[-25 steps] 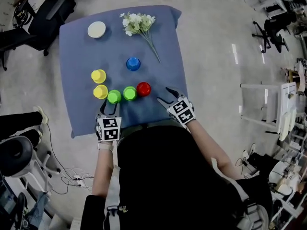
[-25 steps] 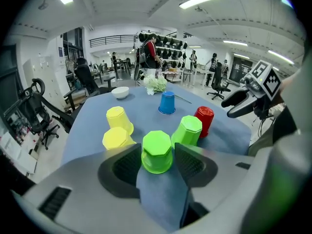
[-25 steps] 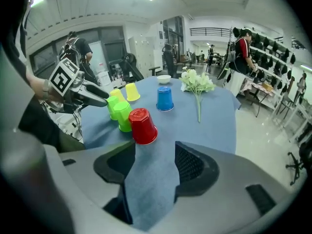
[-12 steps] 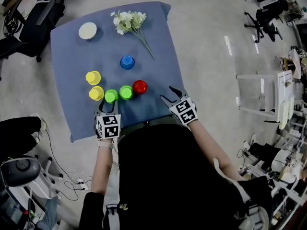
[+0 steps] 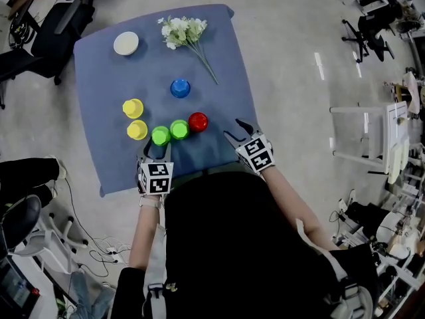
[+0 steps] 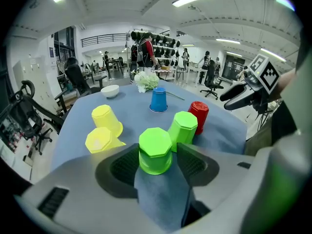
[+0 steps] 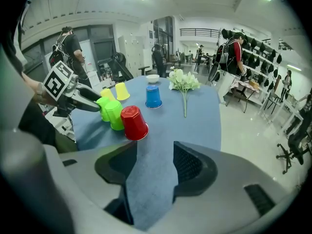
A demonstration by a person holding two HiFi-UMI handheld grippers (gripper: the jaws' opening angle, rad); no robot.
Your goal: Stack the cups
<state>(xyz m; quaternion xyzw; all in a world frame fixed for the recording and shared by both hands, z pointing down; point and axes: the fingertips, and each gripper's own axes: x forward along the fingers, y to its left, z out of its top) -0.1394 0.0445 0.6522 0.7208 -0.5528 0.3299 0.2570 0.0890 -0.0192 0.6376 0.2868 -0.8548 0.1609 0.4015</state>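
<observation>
Upside-down cups stand on the blue cloth (image 5: 219,65): two yellow (image 5: 133,107) (image 5: 137,129), two green (image 5: 160,135) (image 5: 179,129), one red (image 5: 198,121) and one blue (image 5: 180,88). My left gripper (image 5: 155,153) is at the front edge. In the left gripper view the nearer green cup (image 6: 155,150) stands between the left gripper's (image 6: 157,154) opening jaws, with a thin gap on the right side. The other green cup (image 6: 184,128) and the red cup (image 6: 198,115) stand just behind it. My right gripper (image 5: 234,129) is open, right of the red cup (image 7: 134,123), with only cloth between its jaws.
A white bowl (image 5: 126,43) sits at the far left corner and a spray of white flowers (image 5: 189,32) lies at the far middle. The cloth's right edge is near my right gripper. Office chairs (image 5: 60,18) and a white rack (image 5: 365,138) stand around the table.
The head view has shifted slightly. Both grippers and all cups keep nearly the same places relative to each other.
</observation>
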